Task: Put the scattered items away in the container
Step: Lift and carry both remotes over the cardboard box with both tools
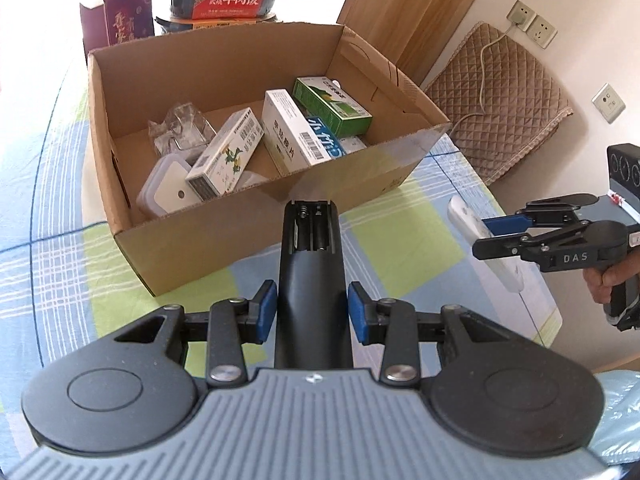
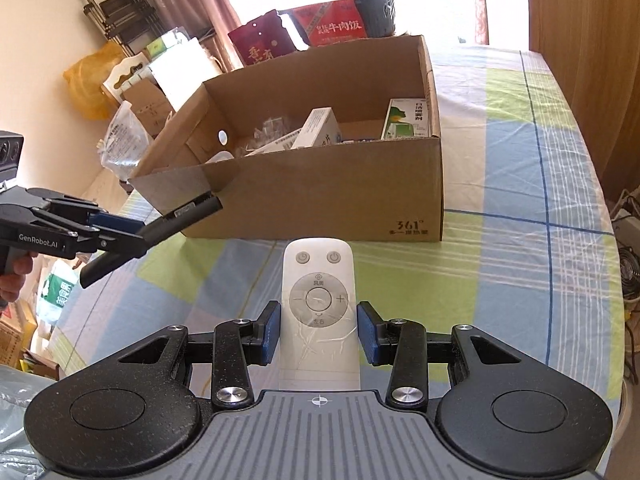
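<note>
worktop [image 2: 520, 184], checked blue-green-white cloth, daylight from the window behind; wall sockets and a quilted cover to the right of the left tongs.

cardboard box [image 1: 280, 216], open-topped, straight ahead of both tongs; holds several medicine cartons, a crumpled clear wrapper, a lidded white tub.

black remote [image 1: 310, 280], back up, battery bay uncovered; left tongs [image 1: 311, 306] clenched on its waist, its tip level with the box's near wall.

white remote [image 2: 318, 304], buttons up; right tongs [image 2: 319, 334] clenched on its lower half, short of the box.

handling, as judged: lift each tip over the near rim before letting go; lower one at a time so the tongs do not meet; set down flat on the cartons.

unclear: box floor under the cartons; carton print; whether batteries sit in the bay.
</note>
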`<state>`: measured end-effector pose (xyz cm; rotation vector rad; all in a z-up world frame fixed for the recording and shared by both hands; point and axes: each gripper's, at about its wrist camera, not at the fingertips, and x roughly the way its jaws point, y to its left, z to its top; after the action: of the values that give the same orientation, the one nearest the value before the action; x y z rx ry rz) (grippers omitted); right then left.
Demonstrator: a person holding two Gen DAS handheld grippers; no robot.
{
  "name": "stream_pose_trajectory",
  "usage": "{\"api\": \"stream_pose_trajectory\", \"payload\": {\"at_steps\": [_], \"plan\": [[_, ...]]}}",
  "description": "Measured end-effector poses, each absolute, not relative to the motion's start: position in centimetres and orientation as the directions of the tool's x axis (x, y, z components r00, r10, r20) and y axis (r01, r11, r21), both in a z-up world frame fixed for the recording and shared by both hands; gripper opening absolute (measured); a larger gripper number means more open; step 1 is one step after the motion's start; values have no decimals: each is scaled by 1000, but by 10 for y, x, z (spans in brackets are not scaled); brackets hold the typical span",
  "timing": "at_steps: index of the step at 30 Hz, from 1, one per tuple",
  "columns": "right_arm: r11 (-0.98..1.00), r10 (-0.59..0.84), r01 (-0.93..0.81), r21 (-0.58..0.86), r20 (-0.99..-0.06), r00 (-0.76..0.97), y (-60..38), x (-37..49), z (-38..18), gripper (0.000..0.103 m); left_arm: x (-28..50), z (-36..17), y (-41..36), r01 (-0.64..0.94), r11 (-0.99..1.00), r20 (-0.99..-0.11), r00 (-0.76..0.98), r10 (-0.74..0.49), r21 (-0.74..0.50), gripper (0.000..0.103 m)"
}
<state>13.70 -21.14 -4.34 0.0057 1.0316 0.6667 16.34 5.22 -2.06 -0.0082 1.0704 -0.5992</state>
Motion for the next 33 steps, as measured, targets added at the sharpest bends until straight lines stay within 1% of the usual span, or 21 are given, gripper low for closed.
{"api": "stream_pose_trajectory", "payload": {"at_steps": [7, 22, 33], "plan": [[801, 520, -505, 320, -790, 324, -212, 137, -42, 43, 160, -12, 53, 470, 834, -813, 338, -474, -291, 33], [774, 557, -541, 328, -758, 338, -205, 151, -20, 43, 164, 20, 54, 511, 810, -765, 386, -515, -288, 33], [765, 566, -551, 332, -754, 332, -204, 157, -17, 43, 163, 11, 56, 496, 816, -783, 364, -505, -296, 33]]}}
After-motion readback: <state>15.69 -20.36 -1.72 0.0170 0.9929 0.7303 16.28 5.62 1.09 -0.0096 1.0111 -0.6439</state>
